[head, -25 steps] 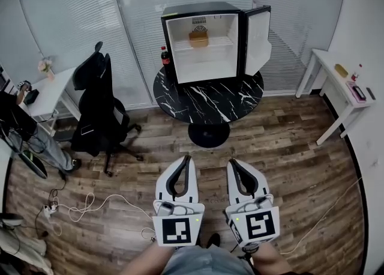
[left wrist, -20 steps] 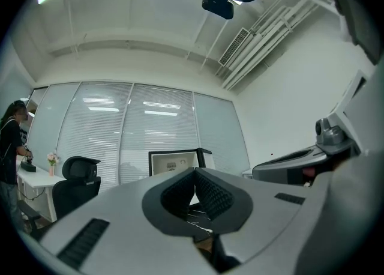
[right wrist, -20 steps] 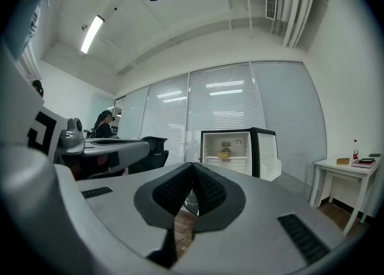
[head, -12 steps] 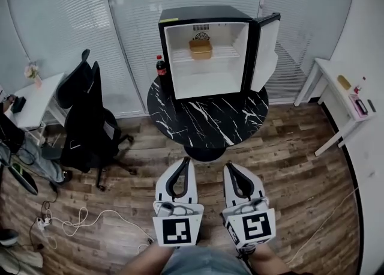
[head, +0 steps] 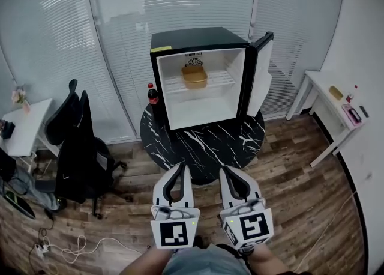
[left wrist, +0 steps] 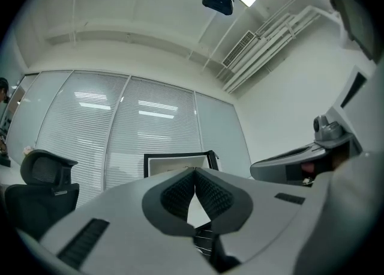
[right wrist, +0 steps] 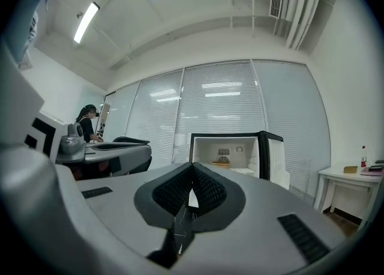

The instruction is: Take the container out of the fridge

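A black mini fridge (head: 198, 39) stands on a round black marble table (head: 204, 145), its door (head: 261, 75) swung open to the right. A tan container (head: 194, 76) sits on the fridge's upper wire shelf. My left gripper (head: 182, 164) and right gripper (head: 223, 169) are side by side in front of the table's near edge, well short of the fridge. Both are shut with nothing between the pads. The right gripper view has the right gripper (right wrist: 192, 164) level with the fridge (right wrist: 231, 148) and container (right wrist: 222, 161). In the left gripper view the left gripper (left wrist: 194, 172) half hides the fridge (left wrist: 177, 162).
A cola bottle (head: 152, 94) stands on the table left of the fridge. A black office chair (head: 75, 142) is at the left, with a white desk (head: 24, 126) beyond it. Another white desk (head: 330, 108) with small items lines the right wall. Cables (head: 78, 247) lie on the wooden floor.
Both grippers have moved forward toward the table and fridge, which now look larger and nearer. The jaws stayed shut and empty.
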`<state>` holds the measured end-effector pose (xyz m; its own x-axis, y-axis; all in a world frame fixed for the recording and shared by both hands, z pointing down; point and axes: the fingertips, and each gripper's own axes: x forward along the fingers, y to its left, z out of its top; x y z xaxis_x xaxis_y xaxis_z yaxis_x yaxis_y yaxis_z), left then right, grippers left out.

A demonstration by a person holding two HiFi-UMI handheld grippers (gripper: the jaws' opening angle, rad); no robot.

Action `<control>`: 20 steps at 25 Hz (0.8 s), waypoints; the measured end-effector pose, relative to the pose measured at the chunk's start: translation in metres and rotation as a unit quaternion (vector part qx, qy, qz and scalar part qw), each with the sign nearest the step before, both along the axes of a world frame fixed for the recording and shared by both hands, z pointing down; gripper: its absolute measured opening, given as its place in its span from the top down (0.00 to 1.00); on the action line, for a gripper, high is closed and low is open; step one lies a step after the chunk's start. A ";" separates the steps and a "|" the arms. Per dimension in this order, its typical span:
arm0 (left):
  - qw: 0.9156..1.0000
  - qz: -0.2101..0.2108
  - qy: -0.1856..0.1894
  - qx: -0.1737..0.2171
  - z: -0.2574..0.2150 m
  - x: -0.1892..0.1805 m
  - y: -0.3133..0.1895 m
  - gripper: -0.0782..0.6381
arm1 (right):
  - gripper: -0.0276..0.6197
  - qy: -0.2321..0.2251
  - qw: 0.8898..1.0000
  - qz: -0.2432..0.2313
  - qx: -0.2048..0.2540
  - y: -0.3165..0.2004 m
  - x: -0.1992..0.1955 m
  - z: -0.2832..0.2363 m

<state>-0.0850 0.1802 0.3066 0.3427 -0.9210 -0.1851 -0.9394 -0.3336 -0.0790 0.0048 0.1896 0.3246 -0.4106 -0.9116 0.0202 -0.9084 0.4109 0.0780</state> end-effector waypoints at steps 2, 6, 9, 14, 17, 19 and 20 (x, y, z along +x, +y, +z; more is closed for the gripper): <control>1.000 0.005 0.002 0.001 0.000 0.001 -0.011 0.87 | 0.93 0.002 1.000 0.004 0.000 -0.011 0.000 -0.001; 1.000 0.014 -0.001 -0.005 0.008 0.005 -0.031 0.87 | 0.93 0.003 1.000 0.012 -0.005 -0.031 0.005 0.003; 1.000 0.017 0.001 -0.018 0.018 0.012 -0.044 0.87 | 0.93 0.001 1.000 0.017 -0.012 -0.045 0.013 0.009; 0.999 0.018 -0.002 -0.032 0.030 0.027 -0.078 0.87 | 0.93 -0.005 1.000 0.022 -0.021 -0.078 0.030 0.021; 0.999 0.015 -0.010 -0.041 0.037 0.042 -0.108 0.87 | 0.93 -0.007 0.999 0.021 -0.026 -0.110 0.046 0.027; 0.999 0.010 -0.012 -0.046 0.040 0.052 -0.133 0.87 | 0.93 -0.013 0.999 0.017 -0.033 -0.136 0.057 0.030; 0.999 0.007 -0.017 -0.048 0.042 0.056 -0.145 0.87 | 0.93 -0.017 0.999 0.015 -0.036 -0.149 0.061 0.032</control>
<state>-0.0292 0.0353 0.3481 0.3599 -0.9292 -0.0843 -0.9321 -0.3540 -0.0770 0.0661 0.0405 0.3564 -0.3856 -0.9198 0.0732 -0.9216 0.3878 0.0176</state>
